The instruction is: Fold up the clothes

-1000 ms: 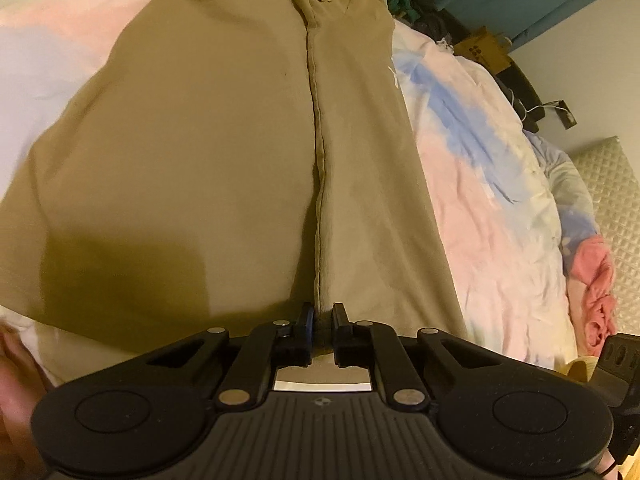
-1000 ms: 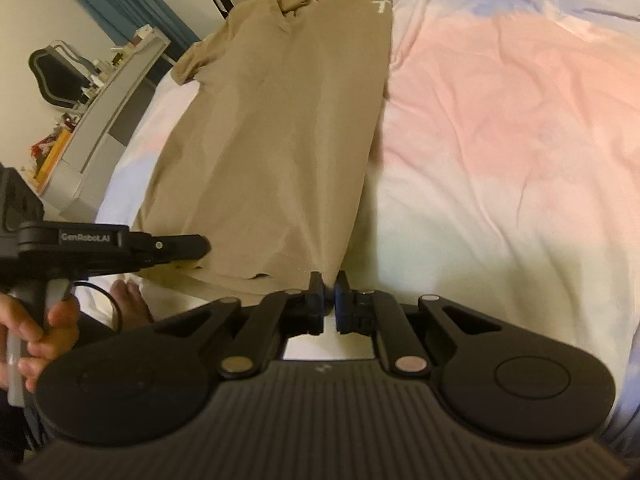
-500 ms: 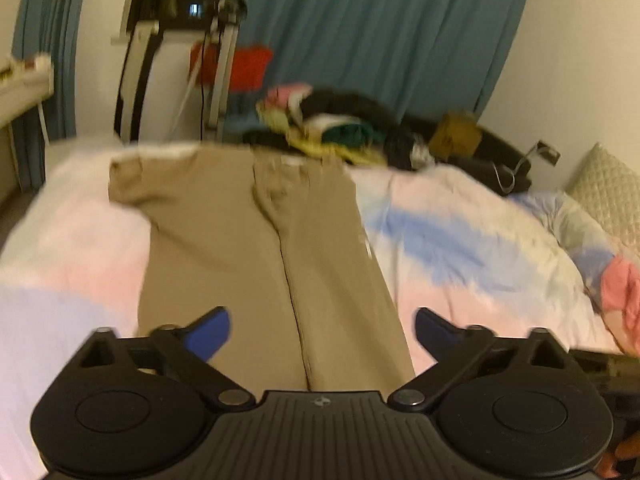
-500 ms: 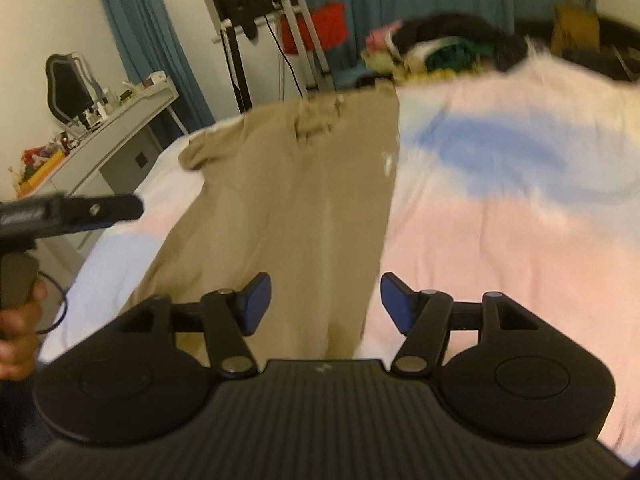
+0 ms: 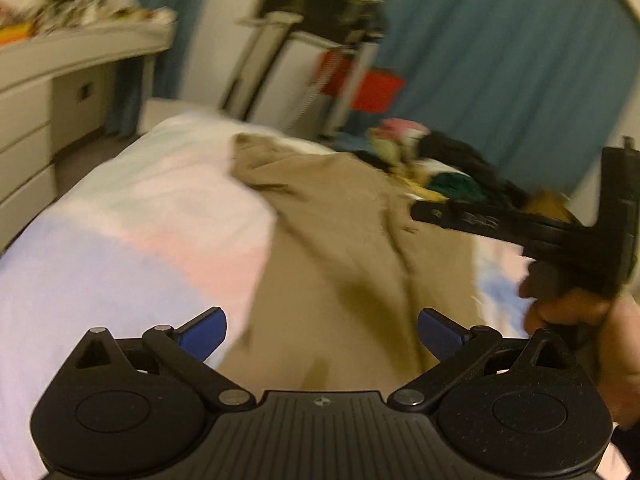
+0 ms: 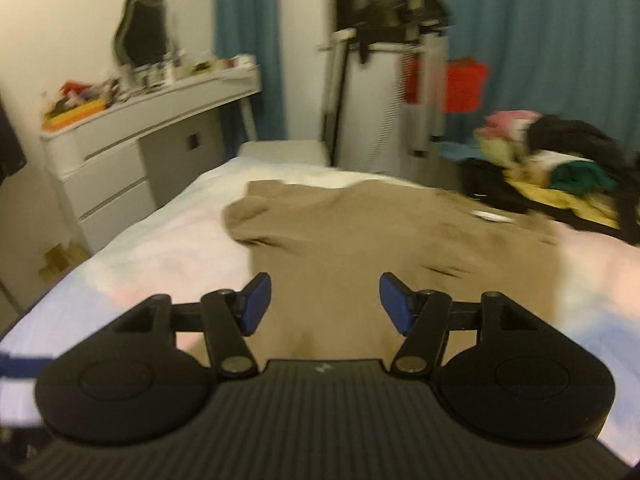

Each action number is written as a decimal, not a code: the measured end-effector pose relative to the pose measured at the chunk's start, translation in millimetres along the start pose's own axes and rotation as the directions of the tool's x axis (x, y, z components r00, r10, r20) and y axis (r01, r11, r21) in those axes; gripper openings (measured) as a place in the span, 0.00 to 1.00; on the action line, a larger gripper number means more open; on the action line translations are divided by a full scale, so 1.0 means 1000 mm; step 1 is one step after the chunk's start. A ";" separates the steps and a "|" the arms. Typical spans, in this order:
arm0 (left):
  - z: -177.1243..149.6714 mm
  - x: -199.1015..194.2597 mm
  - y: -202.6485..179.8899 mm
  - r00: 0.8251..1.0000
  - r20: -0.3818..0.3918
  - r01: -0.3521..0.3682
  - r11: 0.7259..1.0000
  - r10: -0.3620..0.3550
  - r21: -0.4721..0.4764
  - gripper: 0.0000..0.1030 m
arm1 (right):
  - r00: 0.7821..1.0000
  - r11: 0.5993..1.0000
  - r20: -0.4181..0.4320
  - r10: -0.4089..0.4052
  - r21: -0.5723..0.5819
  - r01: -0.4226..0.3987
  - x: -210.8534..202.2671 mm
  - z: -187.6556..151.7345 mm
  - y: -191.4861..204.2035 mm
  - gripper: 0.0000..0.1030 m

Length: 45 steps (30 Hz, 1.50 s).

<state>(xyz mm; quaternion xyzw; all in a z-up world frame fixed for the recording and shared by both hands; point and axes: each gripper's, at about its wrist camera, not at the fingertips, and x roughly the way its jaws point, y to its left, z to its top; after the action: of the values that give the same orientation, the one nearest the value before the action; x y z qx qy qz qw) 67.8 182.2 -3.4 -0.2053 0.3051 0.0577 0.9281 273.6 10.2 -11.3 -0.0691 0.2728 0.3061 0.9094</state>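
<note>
A tan T-shirt lies flat on the bed, one side folded lengthwise over the middle; it also shows in the right wrist view. Its unfolded sleeve sticks out at the far left. My left gripper is open and empty above the shirt's near part. My right gripper is open and empty above the shirt's middle; its body also shows in the left wrist view, held in a hand at the right. Both views are blurred by motion.
The bed has a pastel pink, blue and white cover. A pile of mixed clothes lies at the far right of the bed. A white dresser stands on the left, a metal stand and blue curtains behind.
Both grippers were shut on the shirt's near hem a second ago; they have let go, opened, lifted and swung left toward the shirt's far sleeve end.
</note>
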 end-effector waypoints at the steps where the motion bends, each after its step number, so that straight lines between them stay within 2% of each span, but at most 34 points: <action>1: 0.000 0.003 0.007 1.000 0.014 -0.014 1.000 0.015 -0.014 0.99 | 1.000 1.000 -0.014 0.028 -0.011 -0.028 0.021 0.005 0.008 0.61; 3: 0.000 0.013 0.018 0.999 -0.001 -0.053 0.998 0.053 -0.041 0.99 | 0.997 0.995 -0.028 0.066 -0.067 -0.068 0.062 0.012 0.023 0.61; 6: 0.001 0.034 0.034 0.998 -0.039 -0.052 0.993 0.048 -0.107 0.99 | 0.994 0.983 -0.045 0.100 -0.151 -0.106 0.120 0.017 0.048 0.61; 12: -0.007 0.073 0.056 0.992 -0.116 -0.081 0.973 0.057 -0.218 0.99 | 0.992 0.964 -0.067 0.108 -0.235 -0.121 0.205 0.025 0.087 0.60; 13: -0.007 0.075 0.059 0.991 -0.114 -0.089 0.968 0.064 -0.235 0.98 | 0.994 0.966 -0.063 0.091 -0.238 -0.104 0.215 0.025 0.088 0.59; 14: -0.007 0.075 0.061 0.992 -0.104 -0.095 0.965 0.071 -0.245 0.98 | 0.996 0.972 -0.051 0.078 -0.217 -0.088 0.220 0.027 0.087 0.57; 15: -0.008 0.075 0.062 0.993 -0.090 -0.099 0.964 0.079 -0.249 0.98 | 0.997 0.978 -0.040 0.065 -0.195 -0.072 0.224 0.029 0.085 0.46; 16: -0.008 0.073 0.063 0.993 -0.079 -0.101 0.962 0.083 -0.252 0.98 | 0.998 0.986 -0.032 0.056 -0.156 -0.060 0.225 0.030 0.081 0.27; 17: -0.009 0.071 0.064 0.994 -0.073 -0.102 0.960 0.085 -0.260 0.98 | 0.999 0.993 -0.025 0.034 -0.116 -0.037 0.225 0.033 0.076 0.17; 19: -0.011 0.067 0.067 0.994 -0.067 -0.097 0.955 0.081 -0.280 0.98 | 1.000 0.997 0.008 0.007 -0.078 -0.006 0.215 0.038 0.064 0.12; 23: -0.013 0.059 0.065 0.997 -0.052 -0.072 0.951 0.059 -0.301 0.98 | 0.992 0.998 0.107 -0.065 0.007 0.064 0.174 0.053 0.032 0.11; 27: -0.015 0.044 0.050 0.998 -0.020 -0.062 0.968 0.059 -0.243 0.98 | 0.965 0.981 0.185 -0.185 0.096 0.169 0.128 0.059 -0.017 0.11; 31: -0.020 0.033 0.029 1.000 -0.001 -0.030 0.981 0.030 -0.190 0.98 | 0.926 0.936 0.192 -0.324 0.210 0.284 0.097 0.042 -0.075 0.11; 34: -0.026 0.034 0.012 1.000 -0.006 -0.011 0.990 0.010 -0.138 0.98 | 0.886 0.884 0.185 -0.424 0.295 0.362 0.074 0.028 -0.118 0.11; 35: -0.028 0.036 0.008 1.000 -0.014 -0.009 0.992 0.007 -0.126 0.98 | 0.882 0.865 0.165 -0.442 0.339 0.370 0.072 0.015 -0.134 0.11; 39: -0.036 0.050 -0.004 0.999 -0.042 -0.010 0.996 0.007 -0.090 0.98 | 0.886 0.811 0.080 -0.457 0.447 0.378 0.082 -0.028 -0.181 0.12; 42: -0.038 0.063 -0.009 0.998 -0.057 -0.021 0.998 0.017 -0.062 0.98 | 0.906 0.795 0.062 -0.418 0.508 0.332 0.091 -0.046 -0.199 0.13; 44: -0.036 0.073 -0.008 0.998 -0.061 -0.028 0.998 0.025 -0.051 0.98 | 0.917 0.790 0.051 -0.395 0.528 0.311 0.096 -0.052 -0.205 0.19; 45: -0.034 0.078 -0.007 0.998 -0.063 -0.031 0.998 0.028 -0.046 0.98 | 0.921 0.795 0.039 -0.387 0.520 0.312 0.098 -0.052 -0.203 0.30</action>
<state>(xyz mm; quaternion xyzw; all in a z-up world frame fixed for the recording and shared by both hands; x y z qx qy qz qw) 113.7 160.2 -71.9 -0.2239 0.3353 0.0722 0.9123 435.8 -116.6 -116.4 0.1438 0.2596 0.0546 0.9534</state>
